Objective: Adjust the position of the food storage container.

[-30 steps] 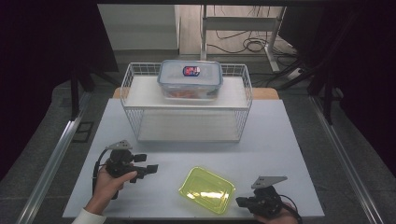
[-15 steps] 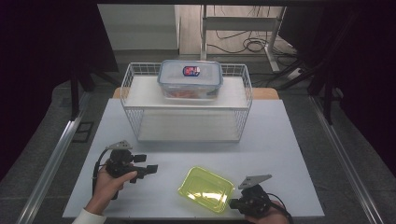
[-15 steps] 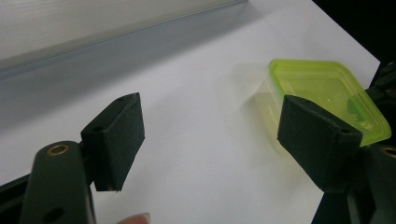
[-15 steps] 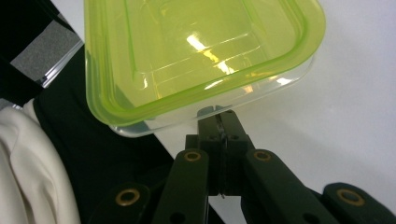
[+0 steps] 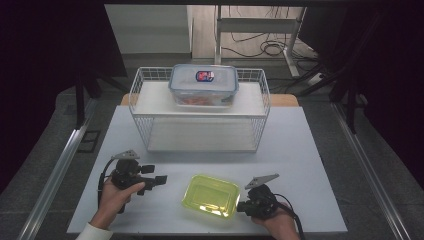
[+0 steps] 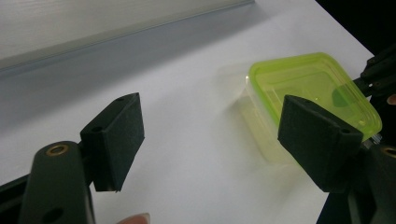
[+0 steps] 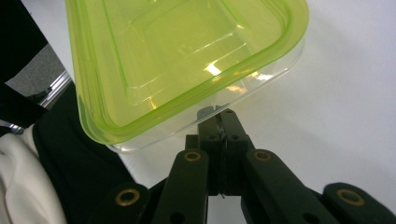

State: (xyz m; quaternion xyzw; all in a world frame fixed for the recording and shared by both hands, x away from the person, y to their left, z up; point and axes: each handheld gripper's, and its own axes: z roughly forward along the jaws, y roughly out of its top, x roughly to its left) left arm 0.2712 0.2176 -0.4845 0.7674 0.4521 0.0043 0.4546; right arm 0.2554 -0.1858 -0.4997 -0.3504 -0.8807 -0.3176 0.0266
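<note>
The small clear plastic container w/ a yellow-green lid point(image 5: 210, 195) is lying on the white surface point(image 5: 300, 145), near its front edge, between the 2 grippers. In the high view it is sitting a bit closer to the right gripper point(image 5: 243, 205) than to the left gripper point(image 5: 161, 180).

The right gripper is resting low at the container's right front corner. In the right gripper view its 2 black jaws are pressed together, w/ no gap between them, and their tips are sitting just at the clear wall of the container under the lid rim point(image 7: 205, 100). If they are really touching the wall I cannot tell; nothing is being pinched between them.

The left gripper is being held above the surface, to the left of the container and apart from it. Its jaws are standing spread wide, and in the left gripper view there is only bare white surface between the 2 black pads point(image 6: 116, 140). The container is showing behind the farther pad, not between them.

Farther back on the surface a white wire basket rack point(image 5: 145, 105) is standing, & on its top shelf a clear lidded storage box w/ a red-blue label point(image 5: 203, 85) is resting, well apart from both grippers.
</note>
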